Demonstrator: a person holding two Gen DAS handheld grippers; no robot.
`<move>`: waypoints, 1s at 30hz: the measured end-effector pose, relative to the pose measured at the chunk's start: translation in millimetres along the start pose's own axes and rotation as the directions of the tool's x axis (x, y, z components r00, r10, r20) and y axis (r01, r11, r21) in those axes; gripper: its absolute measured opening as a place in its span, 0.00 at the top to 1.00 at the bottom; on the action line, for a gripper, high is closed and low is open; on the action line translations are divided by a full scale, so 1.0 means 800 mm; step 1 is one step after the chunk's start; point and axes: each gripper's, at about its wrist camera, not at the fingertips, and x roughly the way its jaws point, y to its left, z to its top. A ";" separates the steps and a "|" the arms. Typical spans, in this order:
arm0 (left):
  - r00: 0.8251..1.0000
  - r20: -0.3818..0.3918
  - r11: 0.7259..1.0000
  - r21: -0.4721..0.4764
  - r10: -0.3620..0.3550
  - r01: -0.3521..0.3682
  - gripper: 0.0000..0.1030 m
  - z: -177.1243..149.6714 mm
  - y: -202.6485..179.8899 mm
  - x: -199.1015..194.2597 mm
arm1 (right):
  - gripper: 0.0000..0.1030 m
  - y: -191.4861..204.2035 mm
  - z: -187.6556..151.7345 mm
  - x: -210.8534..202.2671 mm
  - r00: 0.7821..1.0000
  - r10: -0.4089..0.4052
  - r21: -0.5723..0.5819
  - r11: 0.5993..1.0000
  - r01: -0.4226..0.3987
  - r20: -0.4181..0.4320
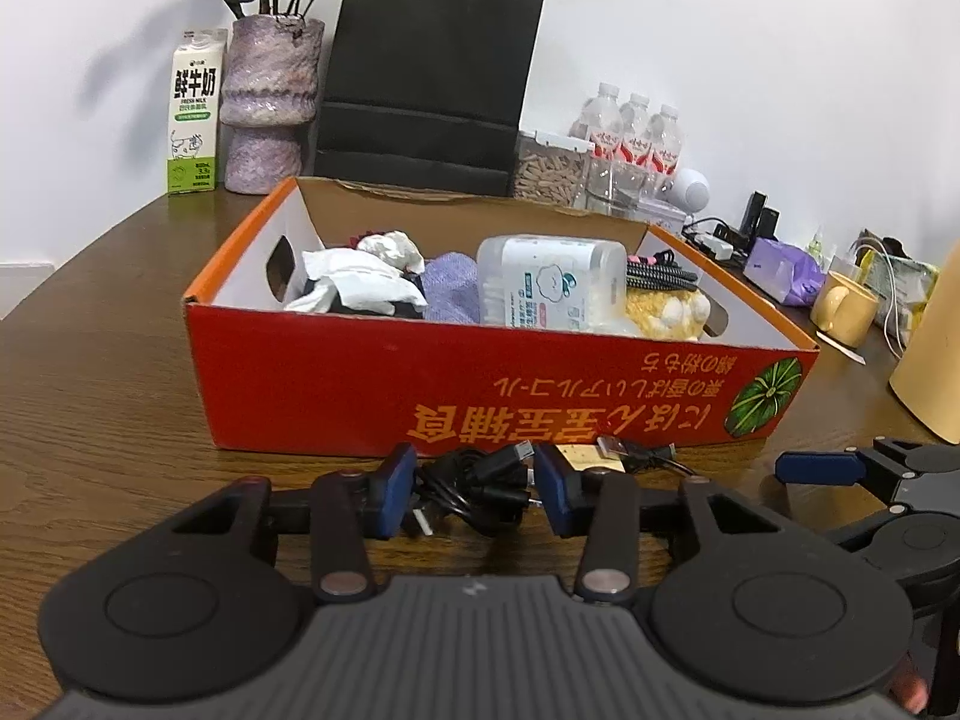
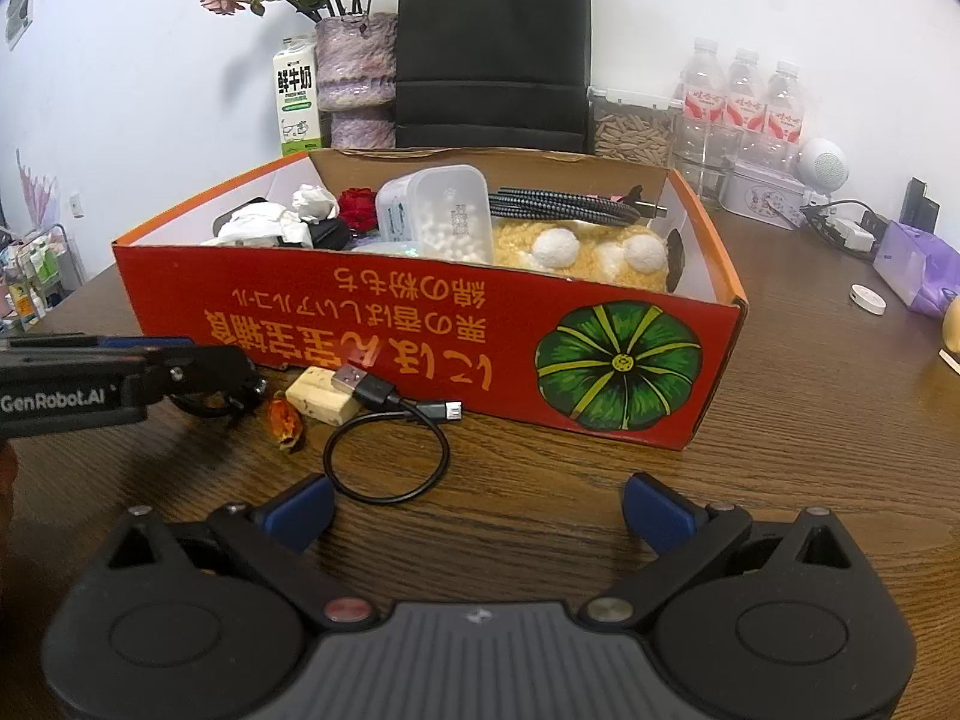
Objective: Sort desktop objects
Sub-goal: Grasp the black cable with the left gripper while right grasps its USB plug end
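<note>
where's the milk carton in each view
Left wrist: milk carton far upper left, left of the vase.
Right wrist: milk carton upper left of centre, again left of the vase.
Shared landmark: red box in front.

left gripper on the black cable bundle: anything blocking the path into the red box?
Only the red box near wall, which rises between the black cable bundle at the left gripper and the inside. The box top is open.
</note>
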 end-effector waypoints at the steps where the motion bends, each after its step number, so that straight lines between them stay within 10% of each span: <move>1: 1.000 0.006 1.000 -0.002 0.002 -0.002 0.58 0.000 0.001 -0.001 | 0.00 0.000 0.000 0.000 1.000 -0.001 0.001 1.000 0.001 0.000; 20: 0.999 0.044 0.998 -0.058 0.032 -0.029 0.58 0.002 0.034 -0.015 | 0.20 0.018 0.020 0.010 0.999 0.009 0.042 0.999 -0.010 0.041; 30: 0.998 0.048 0.998 -0.056 0.028 -0.026 0.58 0.002 0.034 -0.017 | 0.76 0.015 0.025 0.014 0.998 0.057 0.034 0.998 -0.059 0.041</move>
